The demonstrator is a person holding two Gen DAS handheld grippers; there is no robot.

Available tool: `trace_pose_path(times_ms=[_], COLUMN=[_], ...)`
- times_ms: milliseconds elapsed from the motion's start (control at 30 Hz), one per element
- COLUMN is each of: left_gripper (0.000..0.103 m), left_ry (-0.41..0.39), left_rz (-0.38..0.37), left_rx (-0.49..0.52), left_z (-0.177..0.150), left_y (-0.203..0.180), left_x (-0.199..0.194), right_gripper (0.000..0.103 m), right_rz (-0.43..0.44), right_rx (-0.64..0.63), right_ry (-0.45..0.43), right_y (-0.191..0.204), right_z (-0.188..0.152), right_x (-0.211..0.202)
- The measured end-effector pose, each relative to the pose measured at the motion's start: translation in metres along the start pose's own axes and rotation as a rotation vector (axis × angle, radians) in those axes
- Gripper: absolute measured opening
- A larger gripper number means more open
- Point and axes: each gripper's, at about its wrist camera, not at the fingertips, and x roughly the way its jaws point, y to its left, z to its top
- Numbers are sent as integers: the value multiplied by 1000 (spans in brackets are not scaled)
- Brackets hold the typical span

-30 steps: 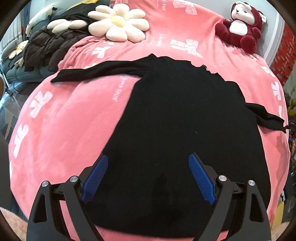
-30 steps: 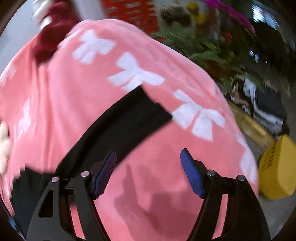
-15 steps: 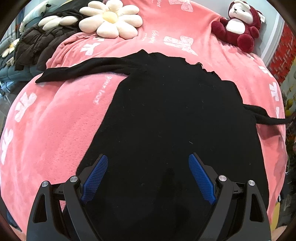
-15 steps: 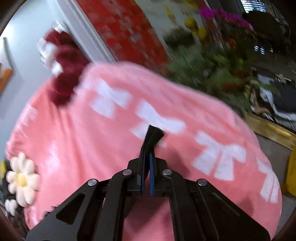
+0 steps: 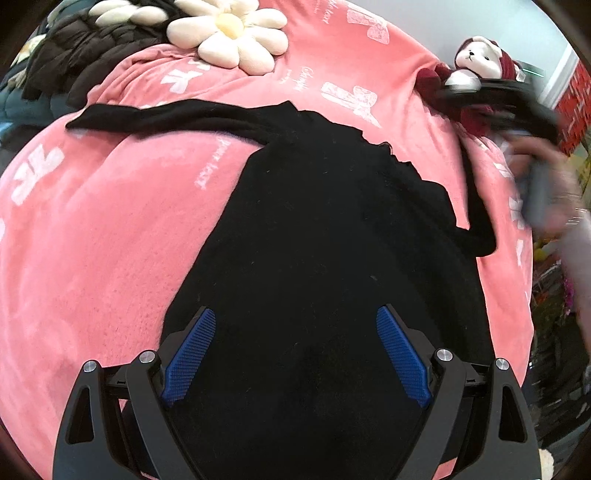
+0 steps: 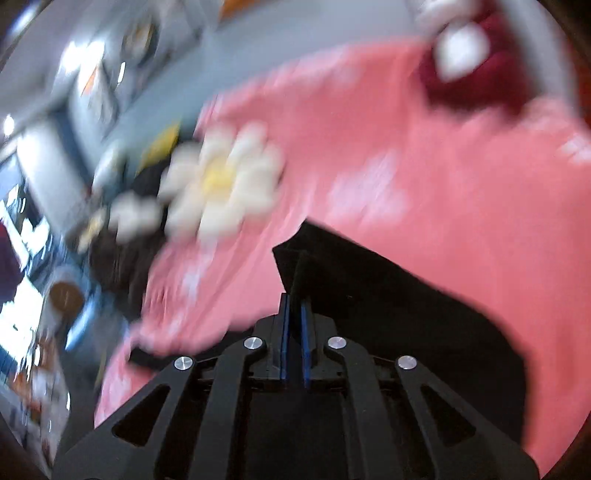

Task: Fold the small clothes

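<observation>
We are working over a pink blanket (image 5: pixel 110 229) with white bow prints, spread on a bed; a flower cushion (image 5: pixel 231 35) and a dark jacket (image 5: pixel 85 55) lie at its far side, and a plush bear (image 5: pixel 480 62) sits at the far right corner.

The black long-sleeved top (image 5: pixel 314 240) lies flat on the blanket, its body running away from us, hem nearest and collar farthest. One sleeve (image 5: pixel 166 116) stretches out to the left, straight and flat. The other sleeve (image 5: pixel 476 206) on the right rises off the blanket toward our right gripper (image 6: pixel 294 314), which clearly is the nearer hand to it. That gripper's pads are pressed together on the sleeve's cuff (image 6: pixel 299 269); the blur there suggests fast motion. We judge the next move carries this sleeve leftward across the body.

Our left gripper (image 5: pixel 295 354) hangs over the lower body of the top, its fingers spread wide with nothing between them; whether it touches the cloth we cannot tell.
</observation>
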Motion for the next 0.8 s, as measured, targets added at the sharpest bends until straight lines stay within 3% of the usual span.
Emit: trace_pose_path(times_ms=[67,100,167,233,300,367,433,600,700,800], left_gripper=[87,87,87,87,87,87,87,87,87,87], left_ry=[9,11,8,4,2,-2,-12,-13,-20,-59], left_rz=[-6,5,2,-16,-43,-63,-73,-71,-80,-75], left_rx=[-1,13,27,15,-19,-56,-73,-110,-225,-452], left_z=[-3,-3,-2,2,8,12,15,19,38,75], left_y=[3,3,5,7,12,14,16,24,50,101], left_x=[1,1,-2,-4,-5,-6,-7,-3,-2,0], right_gripper=[11,11,11,20,49,57,57,42,42,42], right_rz=[-49,-69,-27,-60,-174,-349,-498,-684,-660,-587], right_rx=[-61,-82,-69,-38,-5,46,90,192,343,323], right_ry=[162,202,177,139,58,-7,15,128,73,28], right_y=[26,36,48,40,15,-28,-72,-177,-207,-182], right_z=[-39,-59,-88,-106,-122,-135,-136,-144,-146,-150], right_x=[58,72,57,28,-14,-54,-71,-66,-92,-120])
